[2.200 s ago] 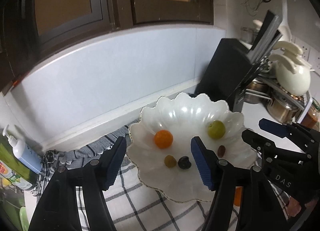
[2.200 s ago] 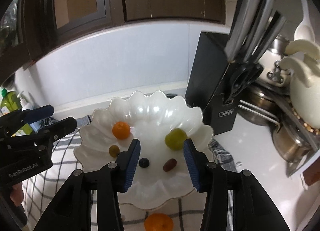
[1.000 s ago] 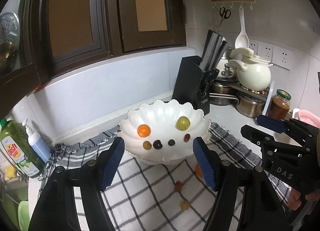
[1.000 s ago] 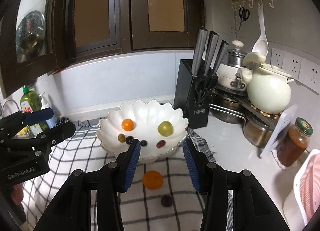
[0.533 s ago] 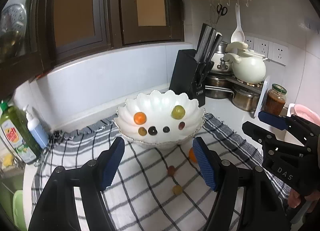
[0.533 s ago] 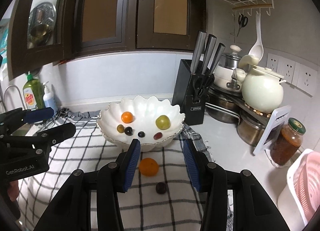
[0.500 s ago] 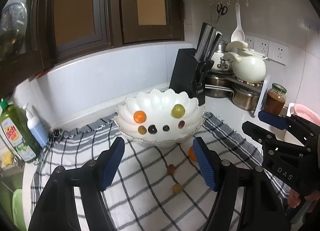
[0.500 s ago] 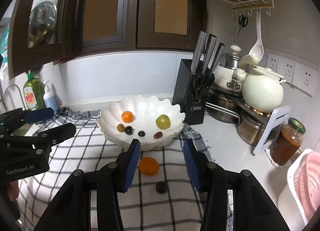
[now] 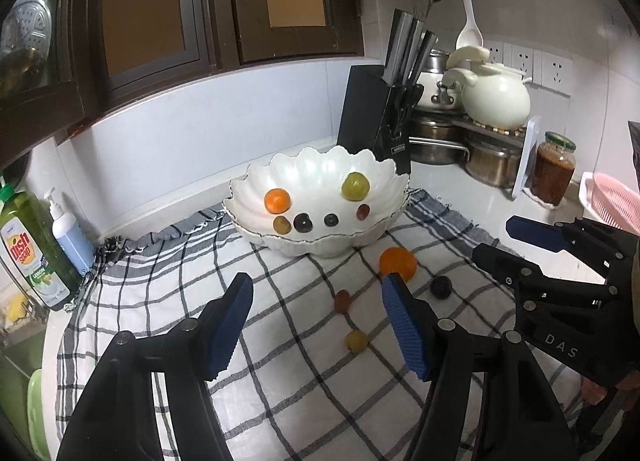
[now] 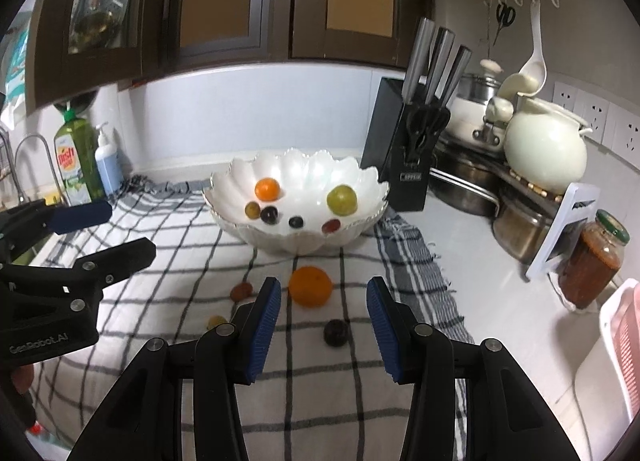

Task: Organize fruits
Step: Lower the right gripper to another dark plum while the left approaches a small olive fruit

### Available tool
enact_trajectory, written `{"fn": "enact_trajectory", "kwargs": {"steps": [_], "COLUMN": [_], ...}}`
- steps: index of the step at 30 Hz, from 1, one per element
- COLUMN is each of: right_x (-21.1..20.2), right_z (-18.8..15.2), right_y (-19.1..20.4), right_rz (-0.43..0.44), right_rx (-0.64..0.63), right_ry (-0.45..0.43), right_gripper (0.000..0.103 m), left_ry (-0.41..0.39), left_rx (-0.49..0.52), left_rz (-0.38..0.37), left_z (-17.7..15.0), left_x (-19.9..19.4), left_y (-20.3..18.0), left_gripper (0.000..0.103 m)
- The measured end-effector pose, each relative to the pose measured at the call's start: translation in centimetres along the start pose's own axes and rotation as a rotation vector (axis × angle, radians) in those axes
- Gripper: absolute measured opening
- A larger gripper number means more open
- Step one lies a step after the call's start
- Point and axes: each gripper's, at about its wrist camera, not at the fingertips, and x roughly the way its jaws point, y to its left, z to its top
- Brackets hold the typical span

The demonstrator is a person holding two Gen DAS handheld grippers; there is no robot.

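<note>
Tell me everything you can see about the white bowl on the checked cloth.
The white bowl is glossy, ceramic-looking, with a deeply scalloped rim like a shell or flower. It stands upright at the far end of the checked cloth, close in front of the black knife block, though contact cannot be told. Six fruits lie inside: a small orange one, a green one, and four smaller ones near the front. Neither gripper touches it.

Knife block [image 10: 404, 149] beside cream pot [image 10: 546, 151] — jar [image 10: 592, 265] nearby.
</note>
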Motion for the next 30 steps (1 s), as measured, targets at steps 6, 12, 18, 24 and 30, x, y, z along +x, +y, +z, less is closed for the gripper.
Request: {"fn": "enact_trajectory", "kwargs": {"steps": [6,12,18,24,30], "right_x": [1.3,2.8,4.4,6.3,7.8], "right_z": [-0.9,-1.5,-2.1,-2.7,-3.0], "right_y": [-0.2,-0.5,-1.1,-1.6,-1.7], "right_rz": [0.011,0.015,0.024,0.031,0.036], "right_rx": [0.014,0.021,0.048,0.066,0.069], "right_ry": [0.044,0.089,0.138,0.190,0.220], "right_gripper": [0.046,0.046,0.046,0.045,0.045], "left_ry": [0.038,0.095,0.151,0.202,0.252], "left_rx": [-0.011,-0.006,-0.020,-0.028,-0.047], "left_rz": [-0.018,-0.031,-0.052,-0.056,-0.063], "left_z": [-1.1,-2.3,-3.1,-3.7,-4.5], "left_x": [1.3,3.2,5.1,6.9,8.6], "left_y": [-0.5,-1.4,-1.9,-2.2,-2.1], "left_gripper": [0.061,0.058,0.054,0.048,0.043]}}
